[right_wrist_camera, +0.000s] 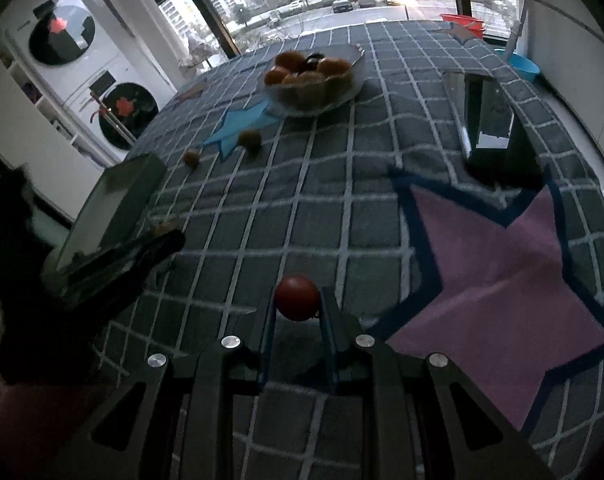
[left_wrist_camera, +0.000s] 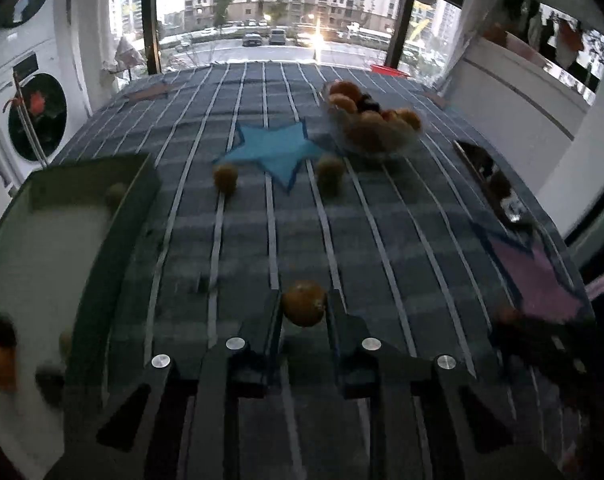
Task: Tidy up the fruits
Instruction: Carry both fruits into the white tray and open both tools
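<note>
My left gripper (left_wrist_camera: 304,304) is shut on a small orange fruit (left_wrist_camera: 304,303) above the checked tablecloth. My right gripper (right_wrist_camera: 297,300) is shut on a small dark red fruit (right_wrist_camera: 296,298). A glass bowl (left_wrist_camera: 375,128) of orange and dark fruits stands at the back; it also shows in the right wrist view (right_wrist_camera: 313,80). Two loose brownish fruits (left_wrist_camera: 226,176) (left_wrist_camera: 329,168) lie near the blue star patch (left_wrist_camera: 272,150). A white tray (left_wrist_camera: 42,264) on the left holds a few fruits. The left gripper (right_wrist_camera: 158,246) shows dark at the left of the right wrist view.
A dark open box (right_wrist_camera: 497,120) stands on the right of the table, also in the left wrist view (left_wrist_camera: 489,176). A pink star patch (right_wrist_camera: 497,272) lies in front of it. Washing machines (left_wrist_camera: 30,112) stand left of the table. Windows are behind.
</note>
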The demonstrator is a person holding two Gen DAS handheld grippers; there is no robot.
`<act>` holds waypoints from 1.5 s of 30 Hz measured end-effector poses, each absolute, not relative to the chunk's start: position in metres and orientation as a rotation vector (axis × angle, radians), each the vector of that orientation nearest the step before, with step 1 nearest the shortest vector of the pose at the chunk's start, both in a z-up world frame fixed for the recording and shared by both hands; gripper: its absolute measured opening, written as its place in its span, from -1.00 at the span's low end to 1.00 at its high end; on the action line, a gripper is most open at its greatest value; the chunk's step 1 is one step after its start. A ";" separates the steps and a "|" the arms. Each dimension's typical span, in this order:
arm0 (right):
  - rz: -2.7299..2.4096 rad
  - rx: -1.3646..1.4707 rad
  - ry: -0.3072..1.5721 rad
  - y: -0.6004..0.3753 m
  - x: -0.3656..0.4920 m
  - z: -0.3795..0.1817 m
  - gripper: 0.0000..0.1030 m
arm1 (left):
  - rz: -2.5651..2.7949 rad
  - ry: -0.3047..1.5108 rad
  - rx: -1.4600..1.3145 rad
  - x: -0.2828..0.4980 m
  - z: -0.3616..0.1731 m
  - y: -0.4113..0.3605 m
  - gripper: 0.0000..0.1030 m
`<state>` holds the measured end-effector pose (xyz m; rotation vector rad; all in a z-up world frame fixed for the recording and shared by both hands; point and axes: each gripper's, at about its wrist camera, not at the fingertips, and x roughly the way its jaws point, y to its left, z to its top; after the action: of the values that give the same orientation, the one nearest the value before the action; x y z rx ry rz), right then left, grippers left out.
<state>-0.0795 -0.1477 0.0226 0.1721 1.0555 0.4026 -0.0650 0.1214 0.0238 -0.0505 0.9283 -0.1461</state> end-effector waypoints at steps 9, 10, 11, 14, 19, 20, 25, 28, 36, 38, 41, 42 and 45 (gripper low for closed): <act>0.475 0.109 1.070 -0.100 -0.098 0.031 -0.54 | -0.048 0.850 -0.006 -0.124 0.052 0.173 -0.55; 0.488 0.104 1.071 -0.091 -0.098 0.033 -0.54 | -0.026 0.845 -0.009 -0.125 0.054 0.181 -0.54; 0.502 0.100 1.072 -0.083 -0.098 0.036 -0.54 | -0.004 0.838 -0.015 -0.127 0.057 0.191 -0.54; 0.546 0.068 1.074 -0.053 -0.096 0.043 -0.54 | 0.065 0.811 -0.043 -0.131 0.062 0.221 -0.54; 0.626 -0.004 1.059 0.003 -0.094 0.056 -0.54 | 0.169 0.796 -0.081 -0.136 0.060 0.269 -0.54; 0.640 -0.015 1.055 0.013 -0.093 0.058 -0.54 | 0.188 0.797 -0.087 -0.136 0.058 0.277 -0.54; 0.697 -0.027 1.057 0.068 -0.082 0.064 -0.54 | 0.260 0.811 -0.153 -0.130 0.046 0.307 -0.54; 0.712 -0.043 1.045 0.096 -0.075 0.065 -0.53 | 0.278 0.815 -0.166 -0.127 0.040 0.313 -0.54; 0.729 -0.029 1.092 0.130 -0.063 0.055 -0.08 | 0.300 0.805 -0.155 -0.122 0.036 0.314 -0.48; 0.727 -0.016 1.099 0.130 -0.062 0.054 0.51 | 0.303 0.799 -0.138 -0.122 0.037 0.311 0.44; 0.728 0.002 1.069 0.123 -0.065 0.061 0.57 | 0.336 0.725 -0.132 -0.130 0.043 0.308 0.77; 0.730 0.004 1.065 0.121 -0.065 0.063 0.58 | 0.327 0.726 -0.132 -0.130 0.044 0.306 0.77; 0.707 0.013 1.054 0.108 -0.064 0.069 0.63 | 0.323 0.757 -0.125 -0.126 0.045 0.302 0.77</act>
<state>-0.0639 0.1076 0.0692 0.0125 1.0542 0.7068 -0.1262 0.3022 0.0446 -0.1253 0.7571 0.3226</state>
